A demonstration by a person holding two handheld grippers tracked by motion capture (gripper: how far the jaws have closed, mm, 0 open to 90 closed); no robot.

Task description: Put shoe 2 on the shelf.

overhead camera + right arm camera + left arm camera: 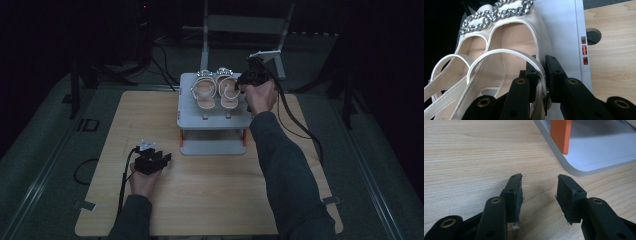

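Right gripper (541, 75): clamped on the thin ankle strap of the right sandal (229, 92), at the shelf's right edge.
Left gripper (539, 195): jaws apart, nothing between them, low over the table (210, 195) near its front-left corner.
Risk, strap: a thin strap could slide from the pads or stretch if pulled, letting the shoe tilt.
Risk, neighbour: the left sandal (204, 91) touches it and could be dragged off.
Shelf (187, 120): top tier holds both sandals; lower tier looks bare.
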